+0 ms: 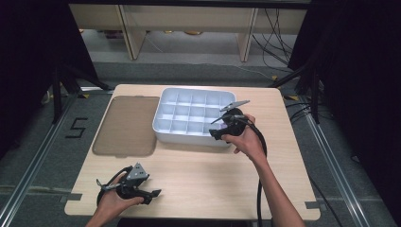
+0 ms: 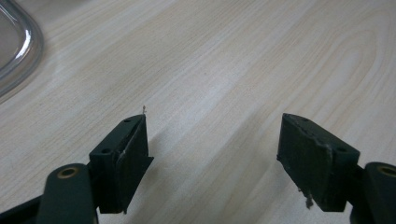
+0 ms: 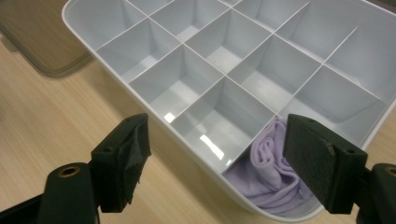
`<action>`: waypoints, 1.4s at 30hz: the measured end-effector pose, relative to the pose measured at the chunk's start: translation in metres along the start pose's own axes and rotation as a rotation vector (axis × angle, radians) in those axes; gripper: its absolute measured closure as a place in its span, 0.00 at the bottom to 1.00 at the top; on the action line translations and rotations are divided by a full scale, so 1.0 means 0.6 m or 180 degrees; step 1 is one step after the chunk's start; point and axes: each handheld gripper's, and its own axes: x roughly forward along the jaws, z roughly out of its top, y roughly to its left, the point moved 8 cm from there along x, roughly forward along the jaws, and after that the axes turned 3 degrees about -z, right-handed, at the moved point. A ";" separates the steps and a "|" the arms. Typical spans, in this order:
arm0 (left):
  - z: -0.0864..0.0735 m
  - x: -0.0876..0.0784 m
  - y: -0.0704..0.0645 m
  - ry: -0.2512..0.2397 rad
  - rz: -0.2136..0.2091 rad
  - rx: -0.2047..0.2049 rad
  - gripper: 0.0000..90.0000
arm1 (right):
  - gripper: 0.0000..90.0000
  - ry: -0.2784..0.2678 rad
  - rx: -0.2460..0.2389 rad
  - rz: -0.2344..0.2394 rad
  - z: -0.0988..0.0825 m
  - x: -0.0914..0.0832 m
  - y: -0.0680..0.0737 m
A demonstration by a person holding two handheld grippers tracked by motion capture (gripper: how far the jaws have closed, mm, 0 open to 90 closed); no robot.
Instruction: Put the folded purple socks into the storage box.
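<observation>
I am looking at one white divided tray (image 1: 166, 126) sitting on the pale wood worktop (image 1: 198, 175), and I am counting sixteen compartments in it, four by four. One smoky translucent lid (image 1: 126, 125) is lying flat just beside the tray, on the side away from my right hand-held gripper (image 1: 218, 134). One lilac cloth (image 3: 268, 175), folded up, is sitting inside the tray's corner compartment nearest that gripper; the other compartments I can see are holding nothing.

My right hand-held gripper is hovering at that near corner of the tray, its jaws spread wide and gripping nothing, with the cloth lying just beyond them, close by one jaw.

My left hand-held gripper (image 1: 152, 194) is resting well apart from the tray, near the worktop's front edge, jaws likewise spread apart over bare wood.
</observation>
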 end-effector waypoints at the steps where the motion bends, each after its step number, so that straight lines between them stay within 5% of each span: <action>1: 0.000 0.001 0.000 -0.0004 0.0008 -0.0040 0.27 | 0.27 0.0026 0.0066 0.0003 -0.001 -0.002 0.004; 5: 0.000 0.000 -0.003 -0.0016 -0.0026 -0.0058 0.27 | 0.27 -0.0008 0.0064 0.0033 -0.006 -0.001 0.012; 7: 0.000 -0.001 0.001 0.0002 0.0009 0.0017 0.27 | 0.27 -0.0042 -0.0054 0.0024 -0.009 0.001 0.009; 17: 0.000 0.000 -0.002 -0.0019 -0.0012 -0.0068 0.27 | 0.28 -0.0085 -0.0030 0.0089 -0.025 -0.005 0.025; 34: 0.000 -0.001 -0.002 -0.0018 -0.0015 -0.0058 0.27 | 0.27 -0.0190 -0.0032 0.0201 -0.047 -0.009 0.059; 36: 0.000 -0.002 0.000 -0.0020 -0.0007 -0.0014 0.27 | 0.27 -0.0199 0.0060 0.0239 -0.049 -0.009 0.070; 42: 0.000 -0.003 0.000 -0.0010 0.0003 0.0011 0.27 | 0.27 -0.0147 -0.0078 0.0277 -0.059 0.000 0.081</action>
